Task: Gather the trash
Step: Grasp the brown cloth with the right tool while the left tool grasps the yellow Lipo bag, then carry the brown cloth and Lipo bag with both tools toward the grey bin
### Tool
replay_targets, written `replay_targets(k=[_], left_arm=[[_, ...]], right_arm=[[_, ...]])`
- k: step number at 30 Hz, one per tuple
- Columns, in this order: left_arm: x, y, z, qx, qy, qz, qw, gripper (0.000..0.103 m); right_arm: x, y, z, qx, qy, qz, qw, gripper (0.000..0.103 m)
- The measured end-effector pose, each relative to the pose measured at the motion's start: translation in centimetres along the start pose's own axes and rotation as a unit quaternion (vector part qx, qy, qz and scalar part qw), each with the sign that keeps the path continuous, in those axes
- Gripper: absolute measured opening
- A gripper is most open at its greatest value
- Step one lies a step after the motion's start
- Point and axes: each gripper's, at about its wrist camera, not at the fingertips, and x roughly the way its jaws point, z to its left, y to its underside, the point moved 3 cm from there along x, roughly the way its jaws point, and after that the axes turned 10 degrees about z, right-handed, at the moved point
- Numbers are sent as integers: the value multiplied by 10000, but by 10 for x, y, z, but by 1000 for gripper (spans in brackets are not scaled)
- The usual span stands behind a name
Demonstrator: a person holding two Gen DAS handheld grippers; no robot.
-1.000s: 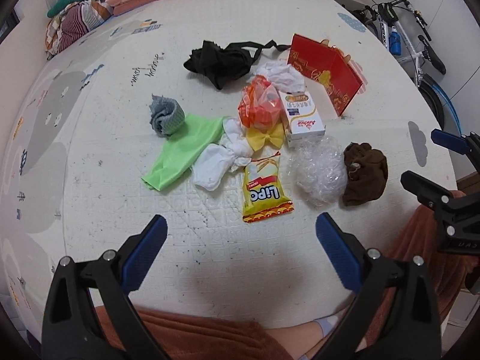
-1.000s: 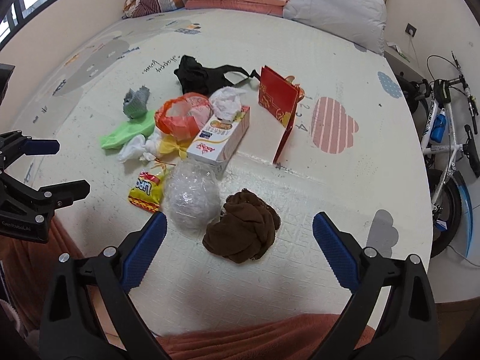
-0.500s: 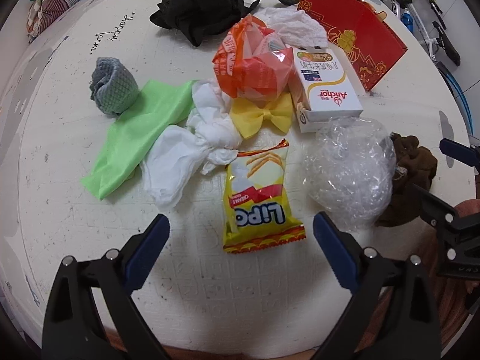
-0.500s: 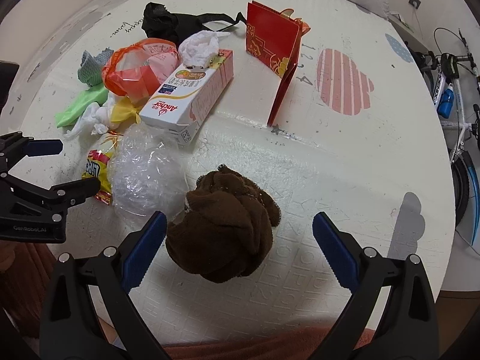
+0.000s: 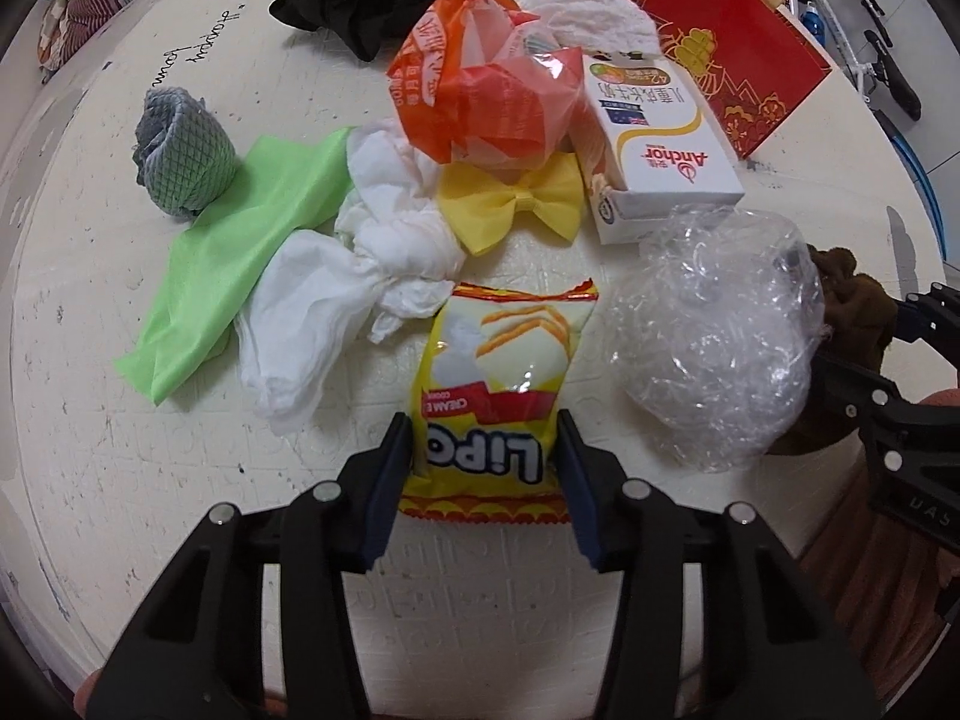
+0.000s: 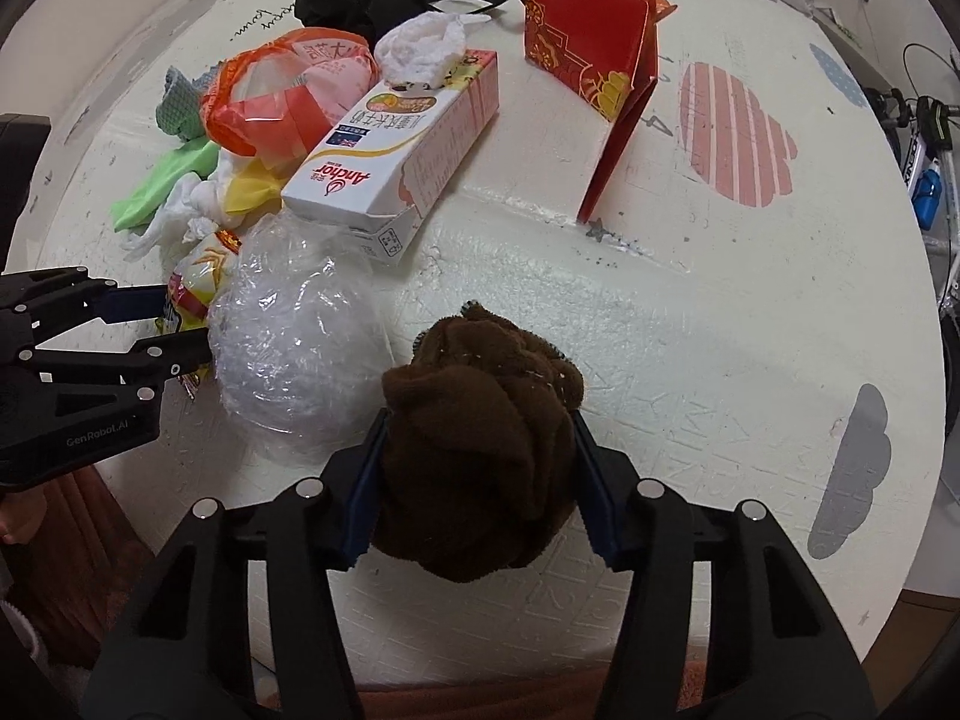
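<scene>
in the left wrist view, the left gripper (image 5: 485, 447) was clamped across the lipo snack packet (image 5: 501, 384), long axis pointing away.

in the right wrist view, the right gripper (image 6: 477, 450) was clamped on the brown cloth (image 6: 480, 420).

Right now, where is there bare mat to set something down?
Bare mat lies right of the brown cloth, below the red paper bag. Another patch lies left of the green cloth. It is crowded around the Anchor carton.
</scene>
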Motion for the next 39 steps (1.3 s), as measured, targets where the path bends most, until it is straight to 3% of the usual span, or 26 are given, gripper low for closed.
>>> replay_targets(k=[10,15,20,39], left_arm=[[-52,31,2,-32,-132,-440,9989,47],[-75,53,-5,-108,-301,-728,9968,47],[-93,67,-16,-247,-241,-968,9947,47],[-183,117,-37,-162,-371,-2023,9785,48]], right_arm=[[-39,14,2,91,-49,-479,9988,49],[-67,30,15,-45,-97,-781,9969,49],[-95,40,31,-182,-95,-1053,9942,49],[-189,96,54,-317,63,-2019,9789,49]])
